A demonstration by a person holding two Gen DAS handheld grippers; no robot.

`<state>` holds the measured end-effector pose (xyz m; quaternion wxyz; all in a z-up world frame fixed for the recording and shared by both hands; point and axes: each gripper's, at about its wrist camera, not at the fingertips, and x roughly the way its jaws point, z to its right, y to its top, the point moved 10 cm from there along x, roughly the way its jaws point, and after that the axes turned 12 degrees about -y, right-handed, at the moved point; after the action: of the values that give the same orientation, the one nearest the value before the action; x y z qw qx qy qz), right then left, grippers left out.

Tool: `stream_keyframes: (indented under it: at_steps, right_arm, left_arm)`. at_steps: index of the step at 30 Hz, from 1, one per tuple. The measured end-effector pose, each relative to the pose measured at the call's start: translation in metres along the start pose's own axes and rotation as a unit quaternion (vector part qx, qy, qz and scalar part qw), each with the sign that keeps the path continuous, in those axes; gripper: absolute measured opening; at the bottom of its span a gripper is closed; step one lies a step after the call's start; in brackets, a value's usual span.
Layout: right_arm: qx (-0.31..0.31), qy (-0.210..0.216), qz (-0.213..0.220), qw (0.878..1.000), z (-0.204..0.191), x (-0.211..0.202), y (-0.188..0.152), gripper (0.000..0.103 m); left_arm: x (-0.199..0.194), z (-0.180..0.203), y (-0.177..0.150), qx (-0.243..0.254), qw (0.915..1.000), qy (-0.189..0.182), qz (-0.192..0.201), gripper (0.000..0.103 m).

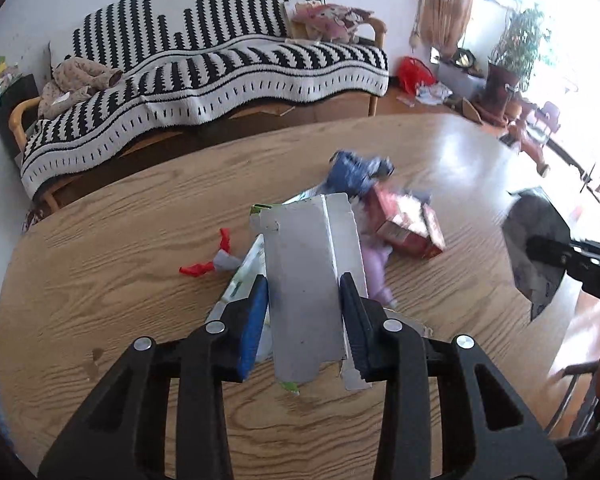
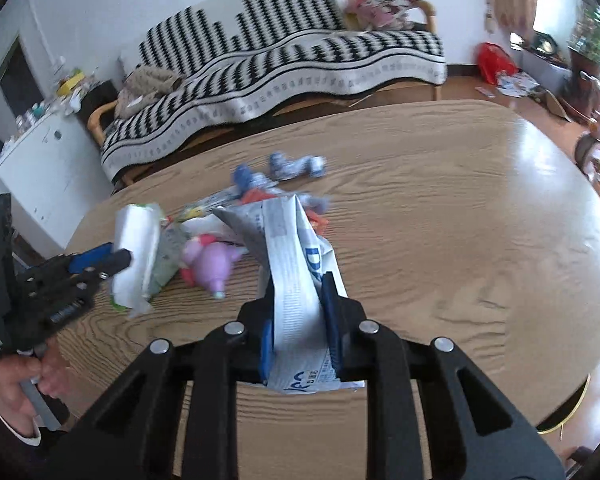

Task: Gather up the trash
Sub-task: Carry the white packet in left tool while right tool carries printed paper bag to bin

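Note:
My left gripper (image 1: 304, 284) is shut on a flattened white carton (image 1: 312, 264), held above the wooden table (image 1: 100, 264); it also shows in the right wrist view (image 2: 134, 248). My right gripper (image 2: 298, 300) is shut on a folded white printed wrapper (image 2: 292, 264), seen at the right in the left wrist view (image 1: 534, 248). A trash pile lies on the table: a red box (image 1: 406, 220), crumpled blue paper (image 1: 356, 172), a pink-purple toy-like piece (image 2: 210, 260), red scraps (image 1: 204, 266).
A bench with a black-and-white striped blanket (image 1: 204, 68) stands behind the table. A white cabinet (image 2: 40, 168) is at the left. Plants and clutter (image 1: 512, 60) stand by the window at the right. The table's right half (image 2: 480, 208) is glossy bare wood.

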<state>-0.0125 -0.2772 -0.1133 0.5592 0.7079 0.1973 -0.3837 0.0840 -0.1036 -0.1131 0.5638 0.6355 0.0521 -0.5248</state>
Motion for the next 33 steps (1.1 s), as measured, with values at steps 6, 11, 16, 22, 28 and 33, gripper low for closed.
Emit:
stream_keyframes:
  at_steps: [6,11,16,22,28,33]
  right_arm:
    - [0.076,-0.052,0.038,0.995,0.115,-0.042,0.006,0.021]
    - [0.153,-0.12,0.053,0.98,0.24,-0.074,-0.02,0.021]
    - [0.225,-0.178,0.037,0.957,0.355,-0.09,-0.071,0.021]
    - [0.282,-0.208,-0.009,0.936,0.443,-0.082,-0.128,0.021]
    - [0.298,-0.221,-0.045,0.927,0.479,-0.065,-0.159,0.021]
    - [0.304,-0.238,-0.069,0.92,0.498,-0.049,-0.173,0.021]
  left_arm:
    - [0.009,0.078,0.024,0.022,0.9982,-0.047,0.029,0.036]
    - [0.037,0.196,0.026,0.072,0.9895,-0.123,0.023,0.036]
    - [0.064,0.326,-0.001,0.135,0.969,-0.207,0.005,0.036]
    - [0.102,0.476,-0.072,0.214,0.9284,-0.3,-0.05,0.036]
    - [0.162,0.546,-0.14,0.244,0.9074,-0.32,-0.121,0.036]
    - [0.216,0.549,-0.161,0.25,0.911,-0.288,-0.157,0.035]
